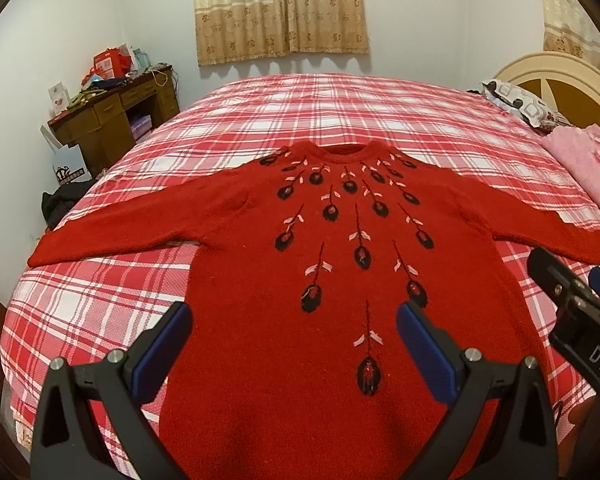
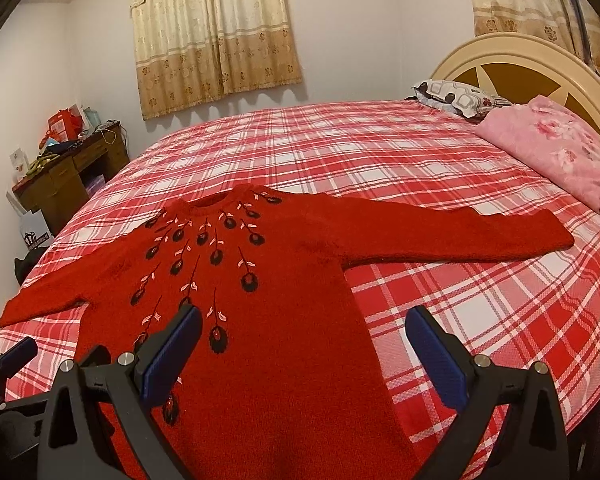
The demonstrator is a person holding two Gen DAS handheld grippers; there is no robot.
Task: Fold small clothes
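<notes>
1. Blue pads line the left gripper (image 1: pixel 294 344), and its two fingers are spread wide with nothing between them. It hangs over the bottom part of the sweater.
2. The right gripper (image 2: pixel 302 354) is spread wide too and holds nothing. It hangs over the bottom right side of the sweater, near the edge.
3. The red sweater (image 1: pixel 340 240) lies flat on the bed, front side up, not folded yet. It has black and pink flowers sewn on it.
4. It looks soft, thick and fuzzy. I think it will bend easily and sag when lifted, and it should not slip from the pads.
5. Both sleeves lie out to the sides. The left sleeve (image 1: pixel 112 236) and the right sleeve (image 2: pixel 460 236) look like good places to grab first, near the cuffs.
6. The checked bed cover (image 2: pixel 380 152) goes on behind the sweater.
7. Far back are a pink pillow (image 2: pixel 556 148), a brown desk (image 1: pixel 116 120) and curtains (image 1: pixel 280 8).
</notes>
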